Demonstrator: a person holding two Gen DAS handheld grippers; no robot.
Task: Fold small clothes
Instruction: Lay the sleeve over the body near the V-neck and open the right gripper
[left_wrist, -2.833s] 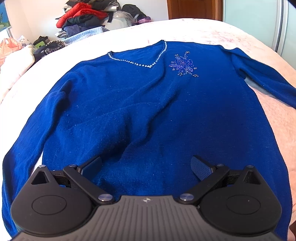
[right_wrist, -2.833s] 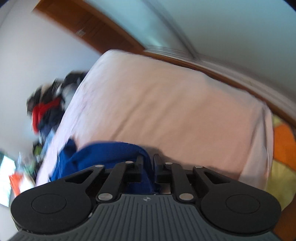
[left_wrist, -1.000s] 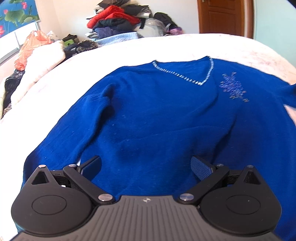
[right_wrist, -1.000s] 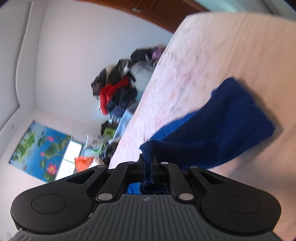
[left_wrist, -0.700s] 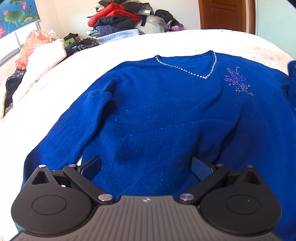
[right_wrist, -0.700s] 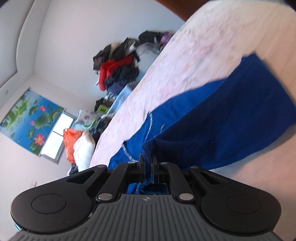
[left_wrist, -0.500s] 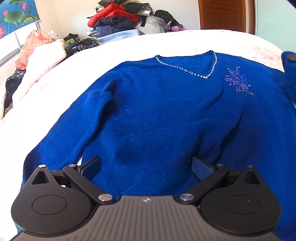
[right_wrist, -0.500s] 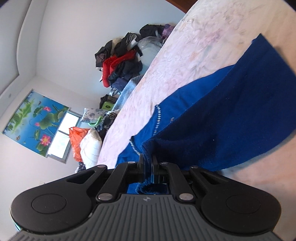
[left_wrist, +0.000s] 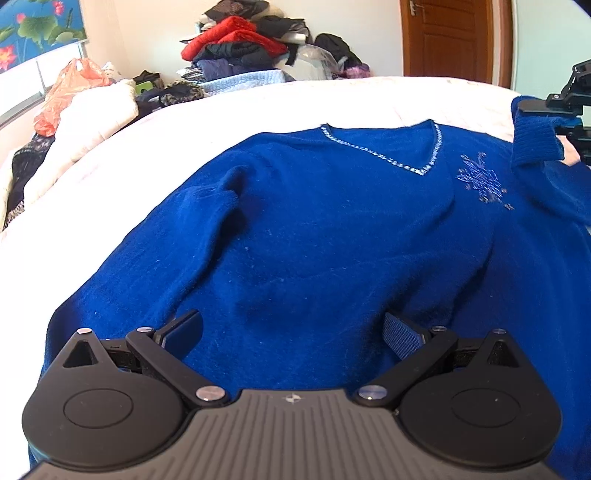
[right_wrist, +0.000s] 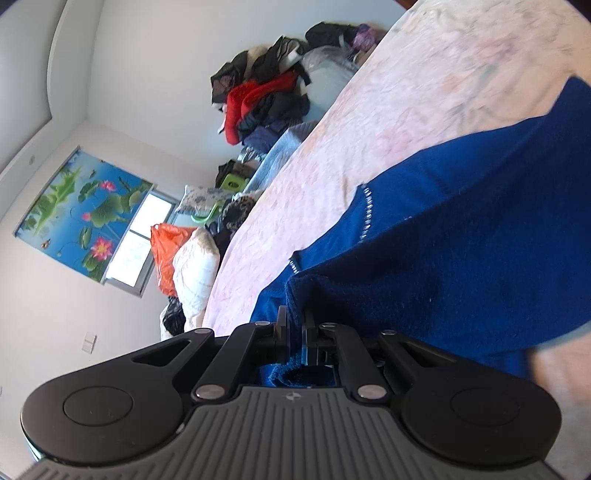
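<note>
Left wrist view: my left gripper (left_wrist: 291, 328) hovers, fingers apart, over the blue sweater (left_wrist: 314, 240) spread on the bed (left_wrist: 258, 99). Farther right, my right gripper (right_wrist: 294, 325) clamps the sleeve cuff (left_wrist: 533, 142), lifted across the chest. Folding looks barely begun.

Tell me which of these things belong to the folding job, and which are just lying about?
In the job:
- blue sweater
- its sleeve cuff, clamped in the right gripper
- left gripper, jaws open

Lying about:
- clothes pile
- orange bag
- white bedding
</note>
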